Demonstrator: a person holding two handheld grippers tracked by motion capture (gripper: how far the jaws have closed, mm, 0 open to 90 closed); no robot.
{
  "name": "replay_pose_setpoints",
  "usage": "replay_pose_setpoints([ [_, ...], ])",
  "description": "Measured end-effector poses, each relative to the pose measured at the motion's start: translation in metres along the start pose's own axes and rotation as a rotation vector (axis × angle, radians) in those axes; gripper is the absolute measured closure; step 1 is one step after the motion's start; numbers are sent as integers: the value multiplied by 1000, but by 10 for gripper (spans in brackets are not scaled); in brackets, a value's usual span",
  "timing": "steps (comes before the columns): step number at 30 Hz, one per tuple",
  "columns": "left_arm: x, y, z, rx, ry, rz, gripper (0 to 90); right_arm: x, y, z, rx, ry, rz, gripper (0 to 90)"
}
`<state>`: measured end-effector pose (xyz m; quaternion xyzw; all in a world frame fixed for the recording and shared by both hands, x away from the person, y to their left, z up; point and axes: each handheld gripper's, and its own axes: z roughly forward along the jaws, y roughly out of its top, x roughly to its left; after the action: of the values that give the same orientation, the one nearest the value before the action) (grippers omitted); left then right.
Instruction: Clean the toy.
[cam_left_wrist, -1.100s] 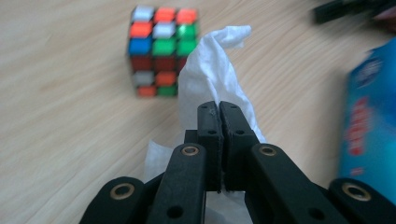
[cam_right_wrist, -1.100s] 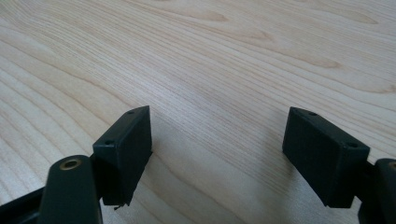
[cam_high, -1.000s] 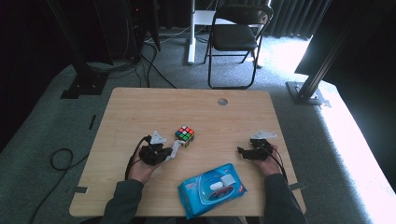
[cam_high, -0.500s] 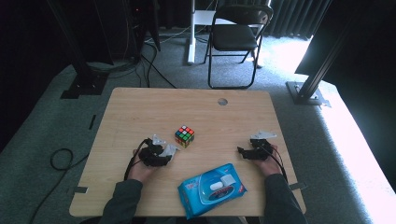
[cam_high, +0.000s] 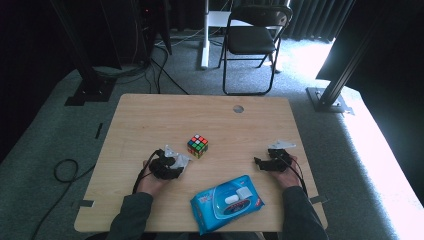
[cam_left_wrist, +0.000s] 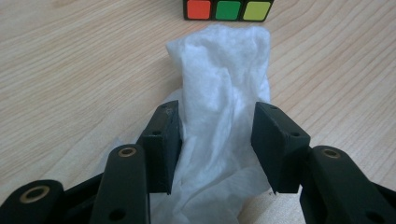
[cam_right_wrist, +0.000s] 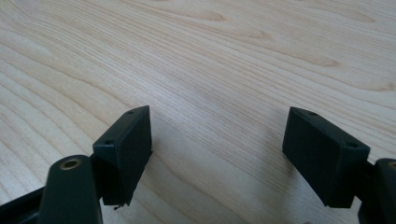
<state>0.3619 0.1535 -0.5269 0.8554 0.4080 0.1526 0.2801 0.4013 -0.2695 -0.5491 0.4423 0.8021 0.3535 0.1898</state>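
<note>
One white crumpled wipe (cam_left_wrist: 224, 93) | left tongs (cam_left_wrist: 215, 140) just opened around it | right tongs (cam_right_wrist: 219, 154) wide

High view: daylight enters from upper right, blows out carpet (cam_high: 310, 60) beside folding chair (cam_high: 252, 40) to white glare; left and far background near black. Table (cam_high: 150, 120) evenly lit, picture soft, slightly grainy, straight edges bowed toward corners. Left gripper view: bright, diffuse; wet wipe (cam_left_wrist: 224, 93) nearly overexposed, folds still legible; soft shadow beneath black pads. Right gripper view: wood grain sharp, faint shadows beside pads, near parts blurred.
</note>
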Motion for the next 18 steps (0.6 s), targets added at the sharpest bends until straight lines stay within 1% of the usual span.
replay_pose_setpoints([
  [2,0,-1,0,-5,11,-6,579,1,2,-1,27,1,-3,213],
  [5,1,-1,-1,-10,28,-5,662,2,4,-1,43,-9,8,218],
  [6,1,-1,-1,-10,28,-5,689,2,4,-1,43,-9,8,218],
  [7,0,-1,-1,-6,42,6,746,3,6,-2,50,-16,18,308],
  [8,-1,0,-1,-5,52,12,746,3,6,-2,50,-16,18,308],
  [9,-1,0,-1,-4,65,17,804,3,6,-4,52,-17,19,400],
  [10,0,0,-1,-4,67,17,821,2,7,-5,56,-14,18,433],
  [11,0,0,-1,-4,67,18,821,2,7,-5,56,-14,18,433],
  [12,1,0,-1,-6,67,15,842,2,7,-7,58,-14,13,467],
  [13,1,0,-1,-6,67,15,842,2,7,-7,58,-14,13,467],
  [14,1,1,-2,-6,79,20,847,2,8,-10,47,-5,17,499],
  [16,1,1,-2,-6,84,23,849,2,8,-11,42,-1,19,501],
  [17,3,1,-4,-9,96,22,850,3,11,-13,39,12,22,504],
  [18,3,1,-4,-9,96,22,851,3,11,-13,39,12,22,504],
])
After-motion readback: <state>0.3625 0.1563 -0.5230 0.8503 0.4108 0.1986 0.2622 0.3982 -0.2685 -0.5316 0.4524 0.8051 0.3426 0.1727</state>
